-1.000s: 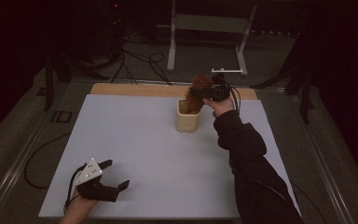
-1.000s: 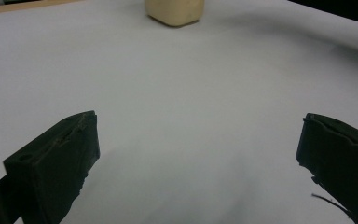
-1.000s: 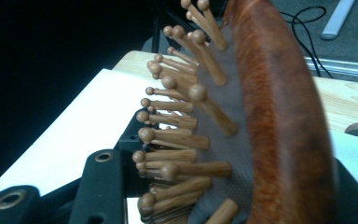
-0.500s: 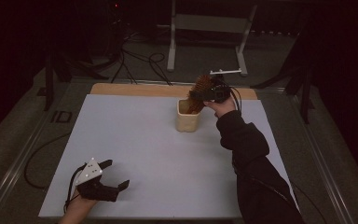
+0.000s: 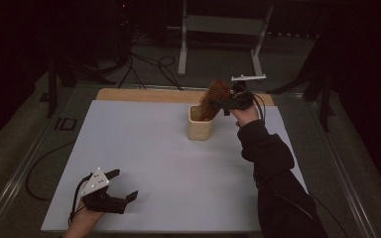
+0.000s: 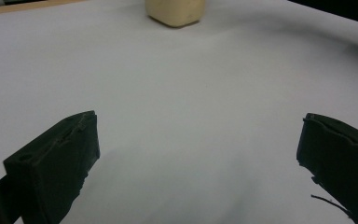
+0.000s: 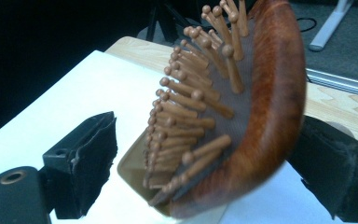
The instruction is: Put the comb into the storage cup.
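1. The counter carried a white sheet over a wooden top; a strip of bare wood showed along the far edge.
2. A cream cup stood upright on the far half of the sheet, right of centre. In the left gripper view its base sat at the top edge, well apart from the jaws.
3. A wooden hairbrush leaned out of the cup, its head up and tilted toward the right claw, its lower end inside the cup.
4. Right claw was held at the brush head, above the cup's far right side, on a dark-sleeved arm reaching in from the bottom right.
5. In the right gripper view the brush lay between the jaws, bristles facing the left jaw. The back of the head was against the right jaw; a gap remained on the bristle side. Right claw released, not clamped on the brush.
6. Left claw rested near the front left corner of the sheet, jaws spread wide, nothing between them.
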`<state>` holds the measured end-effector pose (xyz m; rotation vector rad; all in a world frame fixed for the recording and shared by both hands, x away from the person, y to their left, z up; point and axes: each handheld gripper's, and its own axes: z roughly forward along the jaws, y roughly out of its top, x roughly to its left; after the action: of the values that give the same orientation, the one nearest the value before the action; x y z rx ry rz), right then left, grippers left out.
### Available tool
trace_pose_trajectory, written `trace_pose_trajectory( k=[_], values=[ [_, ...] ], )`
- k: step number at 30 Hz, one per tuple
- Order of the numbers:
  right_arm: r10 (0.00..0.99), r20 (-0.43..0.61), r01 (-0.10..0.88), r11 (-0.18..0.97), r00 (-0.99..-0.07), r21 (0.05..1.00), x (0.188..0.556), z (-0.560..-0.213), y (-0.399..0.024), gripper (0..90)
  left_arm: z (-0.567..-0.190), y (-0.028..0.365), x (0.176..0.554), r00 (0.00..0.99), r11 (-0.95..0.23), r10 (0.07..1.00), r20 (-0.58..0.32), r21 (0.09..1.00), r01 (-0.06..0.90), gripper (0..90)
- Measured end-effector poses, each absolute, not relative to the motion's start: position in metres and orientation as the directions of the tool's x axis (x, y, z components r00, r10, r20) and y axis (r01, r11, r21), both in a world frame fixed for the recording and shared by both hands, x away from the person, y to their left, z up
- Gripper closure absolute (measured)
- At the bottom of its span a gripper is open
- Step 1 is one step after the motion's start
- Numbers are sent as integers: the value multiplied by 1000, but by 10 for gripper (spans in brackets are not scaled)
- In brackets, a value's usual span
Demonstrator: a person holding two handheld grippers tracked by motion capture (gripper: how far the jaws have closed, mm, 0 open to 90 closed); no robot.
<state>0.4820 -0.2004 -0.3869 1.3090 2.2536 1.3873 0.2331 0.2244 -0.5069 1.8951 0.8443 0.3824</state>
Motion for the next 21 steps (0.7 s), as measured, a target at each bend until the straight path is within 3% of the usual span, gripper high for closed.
trace_pose_trajectory(
  k=[21],
  values=[
    [751, 195, 524, 226, -631, 821, 444, -394, -227, 97, -504, 224, 229, 708, -267, 701, -90, 887, 377, 0]
  ],
)
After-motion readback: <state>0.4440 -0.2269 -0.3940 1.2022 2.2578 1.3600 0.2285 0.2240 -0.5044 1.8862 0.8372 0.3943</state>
